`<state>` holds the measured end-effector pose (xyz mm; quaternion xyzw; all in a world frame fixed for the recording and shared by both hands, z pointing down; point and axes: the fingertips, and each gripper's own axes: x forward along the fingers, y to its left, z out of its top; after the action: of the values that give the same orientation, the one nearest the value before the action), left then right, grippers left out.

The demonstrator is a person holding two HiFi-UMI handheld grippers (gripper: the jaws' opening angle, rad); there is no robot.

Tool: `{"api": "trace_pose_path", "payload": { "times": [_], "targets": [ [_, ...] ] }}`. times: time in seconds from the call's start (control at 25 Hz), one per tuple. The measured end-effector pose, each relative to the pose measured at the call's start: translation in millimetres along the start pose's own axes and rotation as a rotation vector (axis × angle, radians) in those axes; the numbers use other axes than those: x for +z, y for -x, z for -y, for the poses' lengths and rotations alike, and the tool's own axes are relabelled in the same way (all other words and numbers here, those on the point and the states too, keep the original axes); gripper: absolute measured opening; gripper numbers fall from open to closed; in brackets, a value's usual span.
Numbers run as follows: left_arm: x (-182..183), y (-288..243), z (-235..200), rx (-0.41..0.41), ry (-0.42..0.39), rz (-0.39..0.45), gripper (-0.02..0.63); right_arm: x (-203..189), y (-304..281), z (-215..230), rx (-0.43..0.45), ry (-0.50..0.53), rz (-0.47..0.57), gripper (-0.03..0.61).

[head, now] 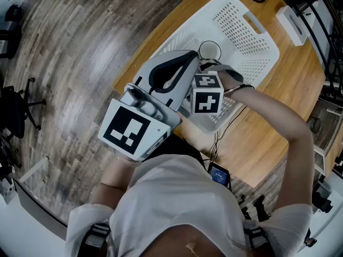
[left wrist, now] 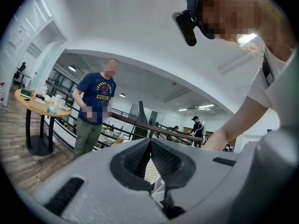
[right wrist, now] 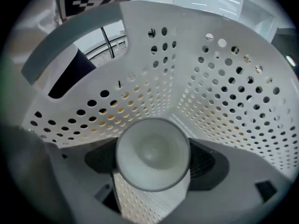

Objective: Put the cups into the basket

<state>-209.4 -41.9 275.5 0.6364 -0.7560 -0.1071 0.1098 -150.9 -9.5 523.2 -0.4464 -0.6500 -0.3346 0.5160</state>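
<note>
Here the cup (right wrist: 152, 154) sits clamped between the right gripper's (right wrist: 154, 164) jaws.

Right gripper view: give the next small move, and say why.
Probably ease down and open the jaws. The right gripper is shut on the white cup, already inside the perforated white basket, whose walls rise around it; I cannot tell whether the cup touches the floor.
</note>
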Motion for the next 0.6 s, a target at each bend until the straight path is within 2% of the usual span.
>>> {"api": "trace_pose_path", "payload": {
  "times": [0.16,0.36,0.6],
  "targets": [
    [-1.0,-0.8,-1.0,-0.005,-0.014,0.004,0.008,-6.3,-13.8,-2.2,0.006,0.03,-0.031,0.411],
    [-3.0,-0.7,1.2,-0.003,0.017,-0.005,0.008,-7.9,-20.6,-3.4,0.01,0.007,-0.035,0.411],
    [-8.9,1.3,-2.3,-0.001,0.002,-0.003,0.008,-14.7,-22.5,-2.5,0.023,0.0,-0.059,0.411]
  ]
}}
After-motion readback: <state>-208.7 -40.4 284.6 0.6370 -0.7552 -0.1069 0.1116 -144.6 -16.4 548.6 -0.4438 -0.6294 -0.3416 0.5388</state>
